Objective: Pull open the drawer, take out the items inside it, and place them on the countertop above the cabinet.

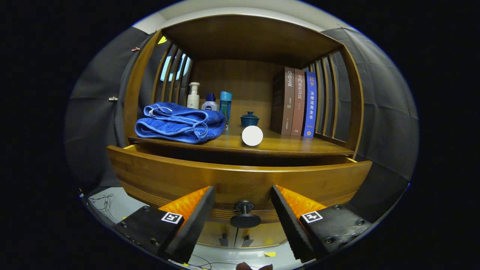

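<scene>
So the hand-held gripper [243,195] sits right in front of the wooden cabinet, fingers spread wide and not touching anything. The dark round knob [245,215] of the drawer [240,180] sits in the gap between the two fingers, a bit lower than the tips and clear of both.

That drawer is pulled out partway toward the camera. Its long front panel runs side to side across the cabinet, and there's a dark gap between its top edge and the bench [292,144] above it. Can't see what's inside from this angle.

Up on the bench, from one side to the other: a folded blue towel [179,123] lying flat with its long side across, then behind it a white pump bottle [193,96], a small white-and-blue bottle [209,102] and a tall clear blue bottle [225,105], all upright. A little teal lidded cup [249,119] stands near the middle, with a white round thing [252,135] just in front of it near the bench edge. Three books [298,102] stand upright with spines facing out.

Below the drawer you can make out two small door handles [235,240].
</scene>
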Motion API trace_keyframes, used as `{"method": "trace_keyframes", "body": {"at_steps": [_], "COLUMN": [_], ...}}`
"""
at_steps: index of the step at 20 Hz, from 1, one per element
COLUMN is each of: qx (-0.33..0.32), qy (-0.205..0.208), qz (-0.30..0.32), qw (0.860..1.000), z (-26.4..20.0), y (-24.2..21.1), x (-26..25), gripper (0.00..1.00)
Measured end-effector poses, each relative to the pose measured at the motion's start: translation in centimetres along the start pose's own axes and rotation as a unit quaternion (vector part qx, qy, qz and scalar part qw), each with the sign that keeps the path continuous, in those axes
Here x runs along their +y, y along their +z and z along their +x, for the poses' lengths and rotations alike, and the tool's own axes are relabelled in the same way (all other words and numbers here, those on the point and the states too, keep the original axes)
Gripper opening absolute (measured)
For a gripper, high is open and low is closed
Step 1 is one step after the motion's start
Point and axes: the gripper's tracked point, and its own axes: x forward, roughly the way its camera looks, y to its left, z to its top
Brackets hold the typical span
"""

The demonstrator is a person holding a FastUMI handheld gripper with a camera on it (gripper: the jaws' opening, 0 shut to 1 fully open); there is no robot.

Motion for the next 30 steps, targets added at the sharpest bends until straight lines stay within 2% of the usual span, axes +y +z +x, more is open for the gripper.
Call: {"method": "trace_keyframes", "body": {"at_steps": [10, 15, 19, 24, 30], "qx": [0.017, 0.02, 0.003, -0.023, -0.068], "qy": [-0.003, -0.004, -0.002, 0.014, 0.03], "qz": [-0.003, -0.017, -0.031, -0.012, 0.009], "qw": [1.0, 1.0, 1.0, 1.0, 0.997], "z": [4.1, 3.9, 1.0, -4.5, -10.3], "y": [0.7, 0.6, 2.5, 7.3, 15.5], "x": [0.5, 0.2, 0.1, 0.8, 1.7], "gripper": [0.99, 1.0, 1.0, 0.99, 1.0]}}
